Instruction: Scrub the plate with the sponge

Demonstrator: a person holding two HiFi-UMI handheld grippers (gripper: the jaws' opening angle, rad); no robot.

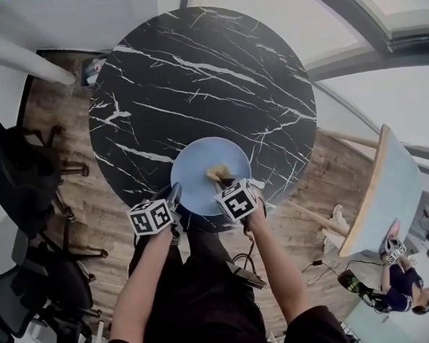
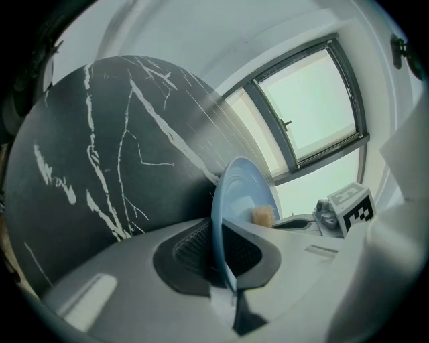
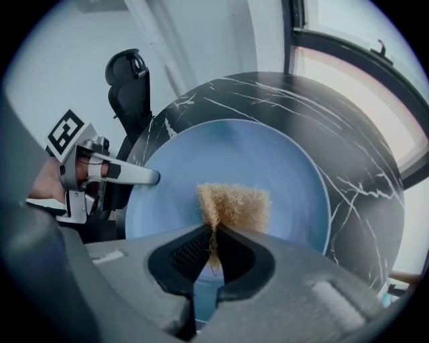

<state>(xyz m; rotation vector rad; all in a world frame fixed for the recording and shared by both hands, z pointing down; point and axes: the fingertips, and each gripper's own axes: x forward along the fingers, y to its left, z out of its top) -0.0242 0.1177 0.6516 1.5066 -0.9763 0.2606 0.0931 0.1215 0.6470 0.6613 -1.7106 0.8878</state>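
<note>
The pale blue plate (image 1: 200, 177) sat at the near edge of the round black marble table (image 1: 194, 74). Only the left gripper (image 2: 224, 254) view showed its rim clamped edge-on between those jaws. The right gripper (image 3: 213, 244) view showed the tan sponge (image 3: 234, 204) pinched in its jaws, lying against the plate's face.

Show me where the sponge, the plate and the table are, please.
sponge (image 3: 236, 204), right gripper view, on the middle of its tan fibrous pad.
plate (image 3: 234, 151), right gripper view, on its bare blue face.
table (image 1: 194, 74), head view, on the bare black marble top.
</note>
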